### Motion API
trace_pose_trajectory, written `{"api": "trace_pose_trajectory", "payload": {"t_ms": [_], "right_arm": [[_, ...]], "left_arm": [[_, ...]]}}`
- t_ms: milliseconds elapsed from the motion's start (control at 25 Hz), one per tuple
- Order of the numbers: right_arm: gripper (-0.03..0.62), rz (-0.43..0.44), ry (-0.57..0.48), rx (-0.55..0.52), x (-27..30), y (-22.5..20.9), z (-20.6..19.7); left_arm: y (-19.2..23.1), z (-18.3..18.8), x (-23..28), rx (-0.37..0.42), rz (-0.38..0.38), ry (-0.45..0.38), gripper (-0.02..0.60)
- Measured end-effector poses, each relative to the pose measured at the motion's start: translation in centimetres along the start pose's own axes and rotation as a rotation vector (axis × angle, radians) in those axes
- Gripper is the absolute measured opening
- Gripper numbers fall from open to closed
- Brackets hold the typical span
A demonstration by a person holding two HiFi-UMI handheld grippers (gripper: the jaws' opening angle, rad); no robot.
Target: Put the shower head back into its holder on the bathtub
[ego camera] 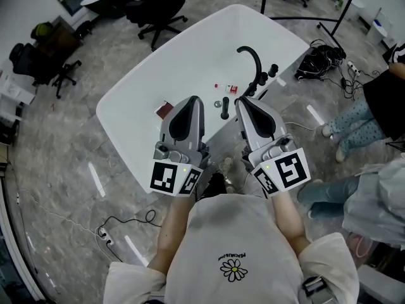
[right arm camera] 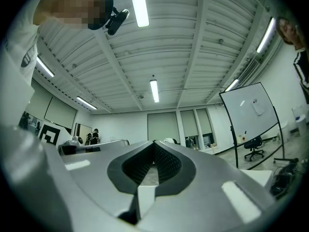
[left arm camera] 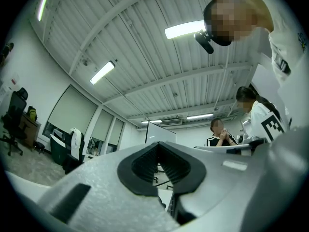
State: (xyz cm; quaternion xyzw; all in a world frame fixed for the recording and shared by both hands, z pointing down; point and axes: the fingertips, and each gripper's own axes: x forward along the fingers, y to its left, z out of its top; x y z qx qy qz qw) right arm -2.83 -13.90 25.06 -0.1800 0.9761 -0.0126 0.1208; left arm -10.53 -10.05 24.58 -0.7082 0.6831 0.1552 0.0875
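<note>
Holding left hand-held gripper (ego camera: 192, 101) and right hand-held gripper (ego camera: 244, 102) side by side before the chest, jaws pressed together on nothing. Below, white bathtub (ego camera: 158, 75); black shower head (ego camera: 259, 82) beside curved tap (ego camera: 250, 54) at its rim, apart from both.

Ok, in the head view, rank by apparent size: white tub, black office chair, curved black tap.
1. white tub
2. black office chair, though it stands farther from the camera
3. curved black tap

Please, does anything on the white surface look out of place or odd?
Only small loose things: a dark red item by the left claw and a red-and-white bit near the black spout. Nothing spilled or broken shows.
</note>
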Motion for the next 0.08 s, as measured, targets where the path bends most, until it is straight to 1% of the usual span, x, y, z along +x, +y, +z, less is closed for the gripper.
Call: {"api": "trace_pose_trajectory", "payload": {"t_ms": [80], "right_arm": [[0.005, 0.009, -0.014, 0.004, -0.61, 0.82, 0.55]], "left_arm": [[-0.64, 0.66, -0.7, 0.008, -0.011, -0.012, 0.0]]}}
